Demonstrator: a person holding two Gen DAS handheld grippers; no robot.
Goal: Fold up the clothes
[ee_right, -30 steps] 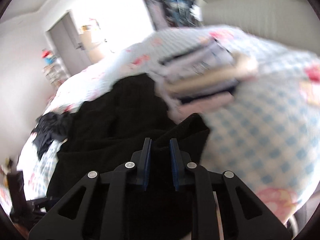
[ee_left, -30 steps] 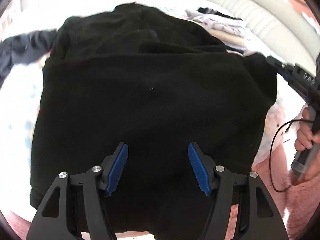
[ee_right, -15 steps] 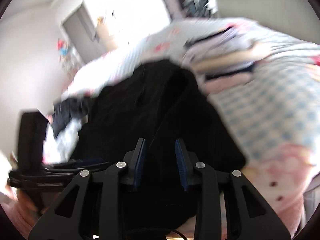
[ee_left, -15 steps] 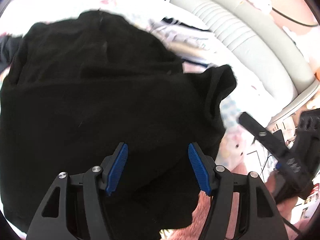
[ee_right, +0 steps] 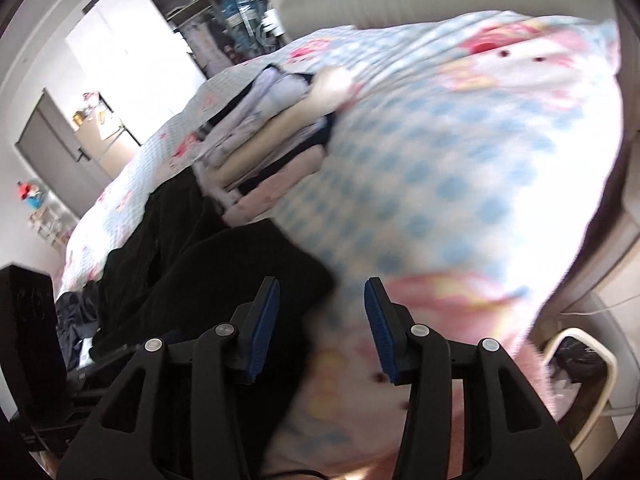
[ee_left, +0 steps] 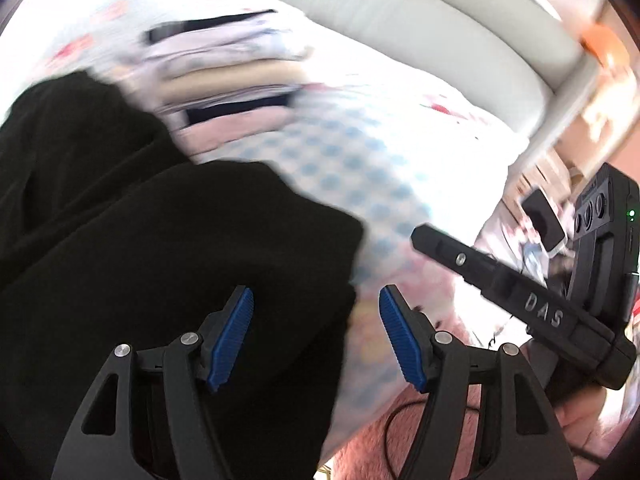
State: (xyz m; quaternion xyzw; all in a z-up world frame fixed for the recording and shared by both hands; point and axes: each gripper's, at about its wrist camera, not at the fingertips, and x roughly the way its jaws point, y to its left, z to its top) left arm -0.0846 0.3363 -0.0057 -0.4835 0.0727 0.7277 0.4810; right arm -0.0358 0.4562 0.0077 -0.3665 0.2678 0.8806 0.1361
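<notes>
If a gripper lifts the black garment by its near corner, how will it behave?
The black garment would probably hang limp: it lies in soft folds. Its thick, fleecy look suggests some weight. The ribbed pads should hold it without slipping.

Matt black cloth fills the left of the frame, the black garment [ee_left: 132, 248] soft and light-swallowing with a faintly napped look, lying on a quilted cotton-like bedspread [ee_left: 360, 152] printed in pale blue checks and pink flowers. At the upper left sits the stack of folded clothes [ee_left: 224, 76], thin smooth fabrics in lilac, beige and navy, and behind it the headboard [ee_left: 400, 28] shows a padded, ribbed, leather-like grey with a dull sheen. Up close, the left gripper [ee_left: 316, 336] is matt black plastic with bright metal screw heads and ridged blue rubbery pads [ee_left: 232, 336], the right gripper [ee_right: 320, 326] built the same, and fuzzy pink fabric [ee_left: 372, 448] shows at the bottom right.
</notes>
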